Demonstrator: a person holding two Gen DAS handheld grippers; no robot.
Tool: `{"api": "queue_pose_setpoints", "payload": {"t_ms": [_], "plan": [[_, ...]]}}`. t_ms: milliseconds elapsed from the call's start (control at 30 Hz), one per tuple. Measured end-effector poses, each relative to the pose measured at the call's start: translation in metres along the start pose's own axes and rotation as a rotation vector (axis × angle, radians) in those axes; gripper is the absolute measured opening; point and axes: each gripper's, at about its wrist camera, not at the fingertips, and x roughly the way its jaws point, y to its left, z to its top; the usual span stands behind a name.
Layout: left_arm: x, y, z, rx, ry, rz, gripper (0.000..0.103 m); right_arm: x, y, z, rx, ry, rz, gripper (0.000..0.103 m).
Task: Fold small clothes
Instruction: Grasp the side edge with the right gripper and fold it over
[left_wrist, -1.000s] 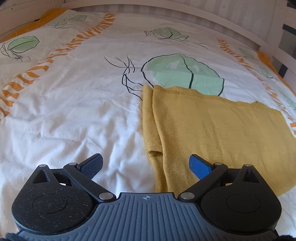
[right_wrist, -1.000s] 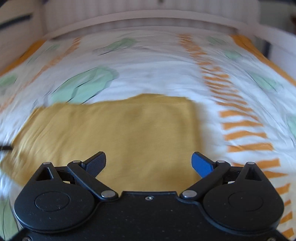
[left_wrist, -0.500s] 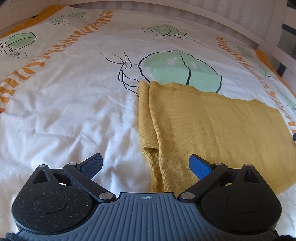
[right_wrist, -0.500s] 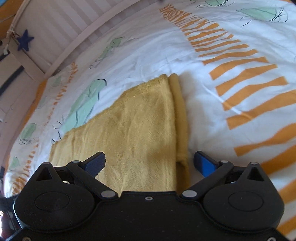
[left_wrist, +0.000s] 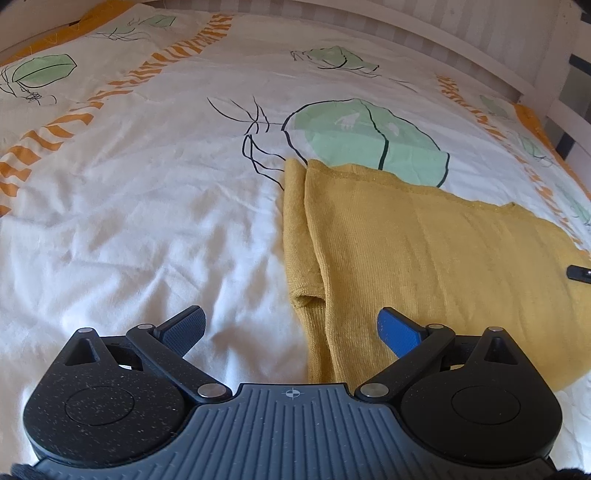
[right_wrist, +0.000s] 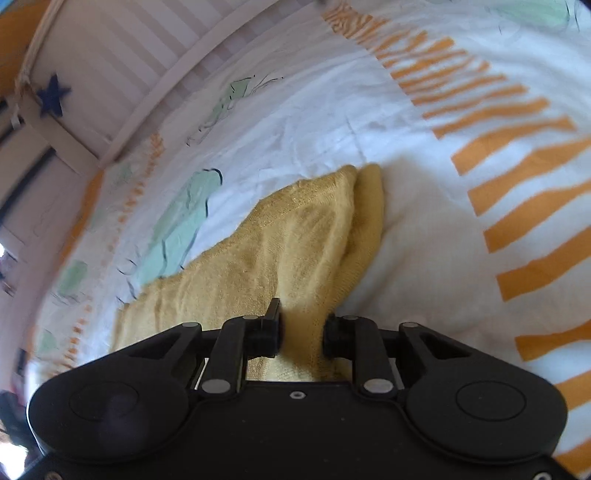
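1. Yellow knit top (left_wrist: 424, 258) lies flat on bed cover (left_wrist: 147, 221), partly folded. Landmark for all below = the top.
2. Bed cover: white w/ orange stripes and green leaf prints, wrinkled. One big green leaf (left_wrist: 369, 140) sits just past the top's far edge, partly covered by it.
3. Left wrist view: left gripper (left_wrist: 291, 325) has jaws wide apart, nothing btwn them. It sits over the top's near left corner; one finger (left_wrist: 184, 328) over bare cover left of the top, the blue finger (left_wrist: 399, 328) over the fabric.
4. A sleeve (left_wrist: 295, 236) is tucked along the top's left side, cuff opening visible nr the near end.
5. Small dark tip (left_wrist: 578, 273) shows at the top's right edge in left view; prob. part of the other tool, can't tell for sure.
6. Right wrist view: right gripper (right_wrist: 303, 332) has jaws just drawn in, now clamped on a bunched ridge of the top (right_wrist: 288, 251) at its near right edge. Fabric fills the gap btwn the two pads and rises in a fold ahead of them.
7. Right side of the top, same view: second folded layer (right_wrist: 369, 206) runs alongside the main panel, touching it.
8. Beyond the top's far edge: white slatted bed rail (right_wrist: 147, 92); a blue star (right_wrist: 53, 96) hangs on the frame further left.
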Motion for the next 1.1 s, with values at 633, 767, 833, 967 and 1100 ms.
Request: {"api": "queue_pose_setpoints", "payload": {"t_ms": [633, 767, 833, 967, 1100], "plan": [[-0.023, 0.029, 0.013, -0.079, -0.048, 0.022, 0.101, 0.03, 0.196, 0.001, -0.273, 0.11, 0.062, 0.027], [-0.026, 0.039, 0.017, -0.118, -0.057, 0.024, 0.101, 0.058, 0.224, -0.015, -0.281, 0.135, 0.079, 0.027], [-0.027, 0.044, 0.018, -0.137, -0.06, 0.025, 0.101, 0.069, 0.236, -0.022, -0.29, 0.144, 0.082, 0.027], [-0.028, 0.052, 0.021, -0.17, -0.06, 0.022, 0.101, 0.091, 0.256, -0.039, -0.325, 0.17, 0.057, 0.027], [-0.029, 0.057, 0.021, -0.19, -0.059, 0.019, 0.101, 0.108, 0.263, -0.053, -0.341, 0.192, 0.026, 0.033]]}}
